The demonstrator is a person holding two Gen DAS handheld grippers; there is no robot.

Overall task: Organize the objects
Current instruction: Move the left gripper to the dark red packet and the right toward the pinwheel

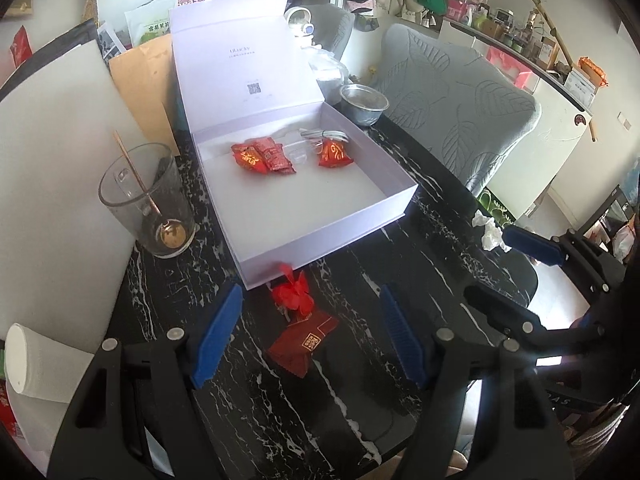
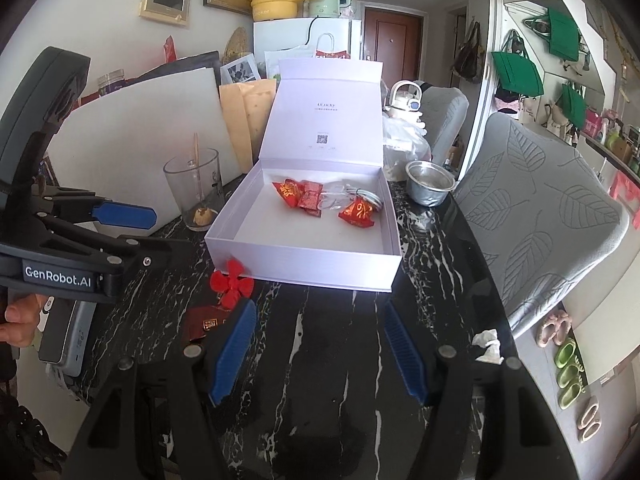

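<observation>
An open white gift box (image 1: 320, 232) (image 2: 304, 264) sits on the black marble table (image 1: 360, 360) with its lid upright. Inside lie red candy packets (image 1: 262, 156) (image 2: 300, 194), another red packet (image 1: 334, 154) (image 2: 356, 212) and a coiled white cable (image 1: 324, 135) (image 2: 366, 196). A dark red pouch with a red bow (image 1: 302, 336) (image 2: 208, 322) lies on the table in front of the box. My left gripper (image 1: 308, 336) is open around the pouch, just above it. My right gripper (image 2: 316, 348) is open and empty, to the pouch's right.
A glass with a spoon (image 1: 148, 200) (image 2: 196, 188) stands left of the box. A metal bowl (image 1: 364, 104) (image 2: 430, 182) stands behind its right corner. Crumpled tissue (image 1: 488, 228) (image 2: 488, 346) lies near the table's right edge. A grey chair (image 2: 540, 208) is beyond. A white board (image 1: 60, 184) leans at left.
</observation>
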